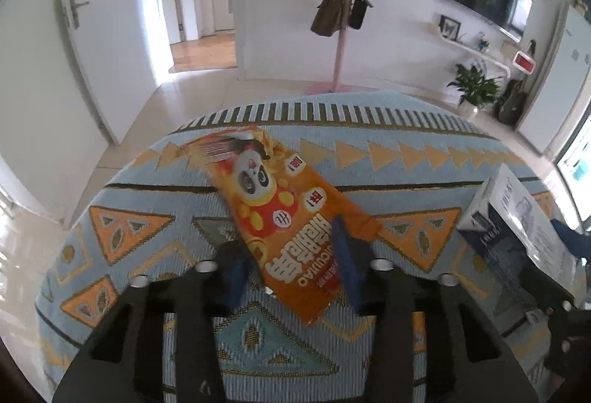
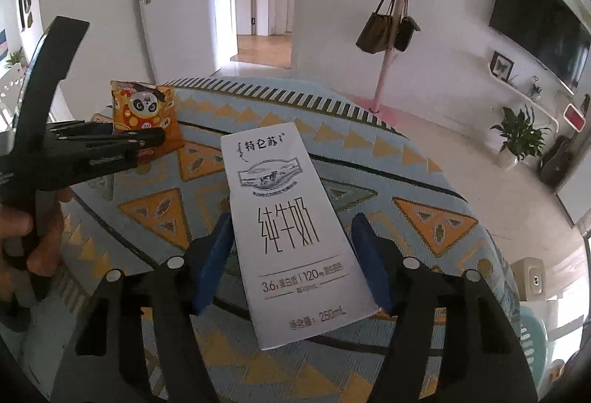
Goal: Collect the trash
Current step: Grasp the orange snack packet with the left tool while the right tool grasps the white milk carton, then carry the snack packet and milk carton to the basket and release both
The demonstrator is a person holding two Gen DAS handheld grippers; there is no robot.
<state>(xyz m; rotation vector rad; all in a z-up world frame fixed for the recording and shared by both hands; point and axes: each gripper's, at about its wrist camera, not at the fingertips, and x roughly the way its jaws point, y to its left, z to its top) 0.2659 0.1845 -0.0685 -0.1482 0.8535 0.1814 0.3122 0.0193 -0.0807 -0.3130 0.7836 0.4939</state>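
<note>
Your left gripper (image 1: 291, 255) sat low in its frame with its blue pads either side of the orange snack wrapper (image 1: 280, 214), the jaws narrow and seemingly nipping the wrapper's lower end; from the right wrist view the wrapper (image 2: 146, 115) stood up at the upper left, so I judged it lifted. Your right gripper (image 2: 295, 262) held its pads wide around the white milk carton (image 2: 291, 229), a gap showing at the left pad, so that grasp looked not yet made. No bin showed in either view, so both pieces were left to drop off. The patterned tablecloth (image 1: 406, 159) ended in a striped edge toward the top of both frames, with open floor beyond; the two grippers worked near each other, the carton (image 1: 517, 218) at the right of the left view
</note>
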